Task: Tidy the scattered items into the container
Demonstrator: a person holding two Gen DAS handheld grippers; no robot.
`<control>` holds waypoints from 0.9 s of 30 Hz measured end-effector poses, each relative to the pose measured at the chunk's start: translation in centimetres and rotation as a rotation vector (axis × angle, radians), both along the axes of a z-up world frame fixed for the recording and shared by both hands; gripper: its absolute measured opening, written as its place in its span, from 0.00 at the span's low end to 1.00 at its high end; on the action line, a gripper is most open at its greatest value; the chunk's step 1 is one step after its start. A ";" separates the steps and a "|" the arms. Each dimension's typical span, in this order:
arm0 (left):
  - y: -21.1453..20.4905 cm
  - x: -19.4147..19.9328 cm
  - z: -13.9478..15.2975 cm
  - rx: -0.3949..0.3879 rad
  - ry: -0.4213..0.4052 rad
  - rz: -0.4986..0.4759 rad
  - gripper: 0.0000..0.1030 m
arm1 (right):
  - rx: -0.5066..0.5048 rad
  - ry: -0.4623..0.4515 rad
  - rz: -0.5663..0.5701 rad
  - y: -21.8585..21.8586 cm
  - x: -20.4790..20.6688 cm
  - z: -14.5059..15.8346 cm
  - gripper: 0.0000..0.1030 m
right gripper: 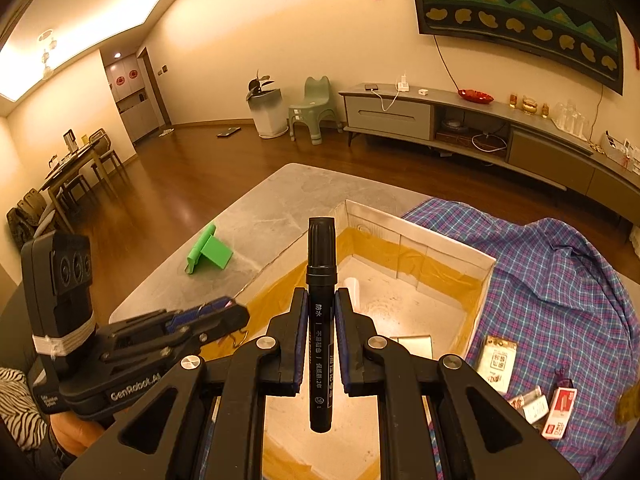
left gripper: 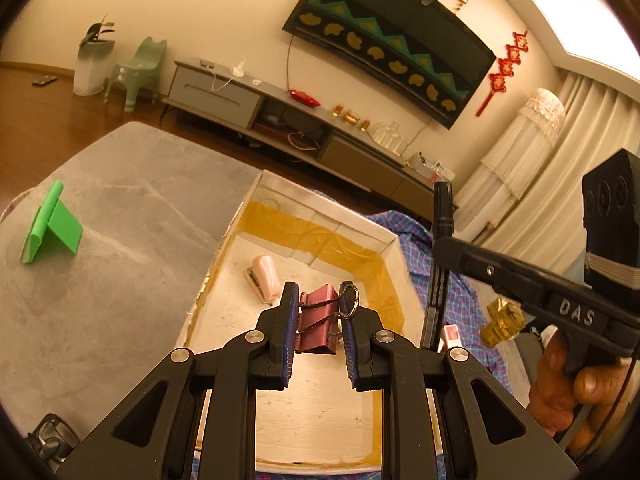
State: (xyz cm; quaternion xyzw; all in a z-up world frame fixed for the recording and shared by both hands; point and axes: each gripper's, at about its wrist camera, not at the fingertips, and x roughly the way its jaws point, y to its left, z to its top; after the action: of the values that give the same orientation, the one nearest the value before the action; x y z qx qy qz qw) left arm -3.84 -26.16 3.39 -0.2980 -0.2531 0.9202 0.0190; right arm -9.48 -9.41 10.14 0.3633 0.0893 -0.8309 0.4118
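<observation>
My left gripper [left gripper: 320, 304] is shut on a pink binder clip [left gripper: 318, 322] and holds it above the open white box [left gripper: 320, 216], whose inner walls carry yellow tape. A pink stapler [left gripper: 264, 278] lies on the box floor. My right gripper [right gripper: 321, 300] is shut on a black marker [right gripper: 321, 320] that stands upright between the pads, over the near part of the box [right gripper: 420, 234]. The marker [left gripper: 442, 240] and the right gripper also show at the right of the left wrist view. The left gripper [right gripper: 216, 312] shows at the left of the right wrist view.
A green phone stand [left gripper: 50, 226] [right gripper: 208, 252] sits on the grey table left of the box. A blue plaid cloth [right gripper: 560, 280] lies to the right, with a sachet [right gripper: 496, 364], small red and white boxes [right gripper: 558, 412] and a gold packet [left gripper: 502, 320] on it.
</observation>
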 end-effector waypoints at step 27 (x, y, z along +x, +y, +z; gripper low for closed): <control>1.0 -0.1 -1.5 -0.067 -0.059 -0.002 0.20 | 0.044 -0.053 -0.079 -5.7 -10.1 -4.6 0.14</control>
State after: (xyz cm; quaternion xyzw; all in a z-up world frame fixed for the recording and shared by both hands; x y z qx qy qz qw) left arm -3.98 -25.14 1.89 -0.3259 -0.2223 0.9189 0.0026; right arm -19.61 -15.13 5.50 0.3974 0.0823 -0.8346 0.3725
